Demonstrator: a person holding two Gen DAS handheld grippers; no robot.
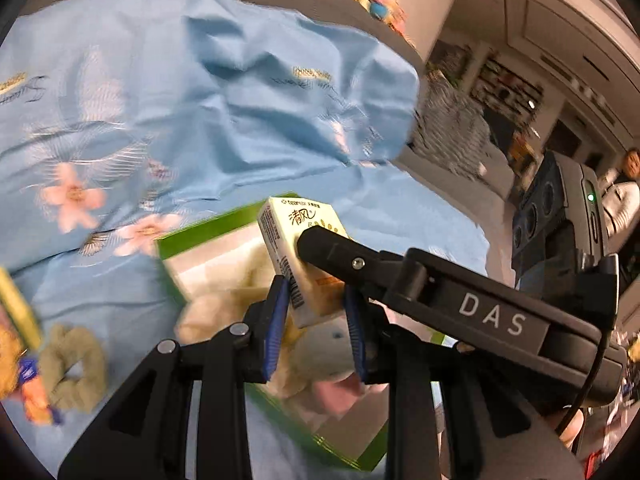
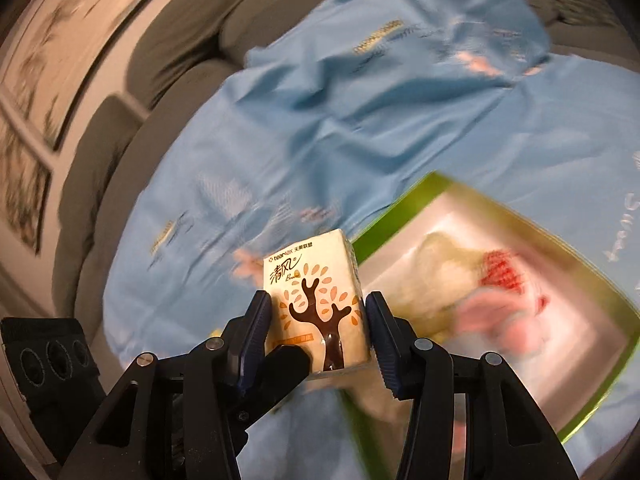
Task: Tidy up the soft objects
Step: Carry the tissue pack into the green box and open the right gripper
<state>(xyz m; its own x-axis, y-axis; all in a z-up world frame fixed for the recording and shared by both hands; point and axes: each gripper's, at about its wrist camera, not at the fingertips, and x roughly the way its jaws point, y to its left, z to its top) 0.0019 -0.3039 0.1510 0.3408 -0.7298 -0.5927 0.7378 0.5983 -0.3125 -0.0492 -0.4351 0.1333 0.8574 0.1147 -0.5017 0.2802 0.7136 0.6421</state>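
Note:
A cream tissue pack [image 2: 316, 304] with a brown tree print sits between the pads of my right gripper [image 2: 318, 334], which is shut on it. In the left wrist view the same pack [image 1: 304, 256] also sits between the blue pads of my left gripper [image 1: 316, 320], with the right gripper's black finger [image 1: 344, 260] pressed on its side. The pack is held above a green-rimmed box [image 2: 400, 216] that holds a cream plush [image 2: 436, 272] and a pink and red soft item [image 2: 500, 304]. The box also shows in the left wrist view [image 1: 208, 228].
A light blue floral sheet [image 1: 160, 120] covers a grey sofa [image 2: 120, 168]. A beige scrunchie [image 1: 74, 364] and an orange plush toy [image 1: 20, 372] lie on the sheet at the left. A person [image 1: 624, 192] stands at the far right.

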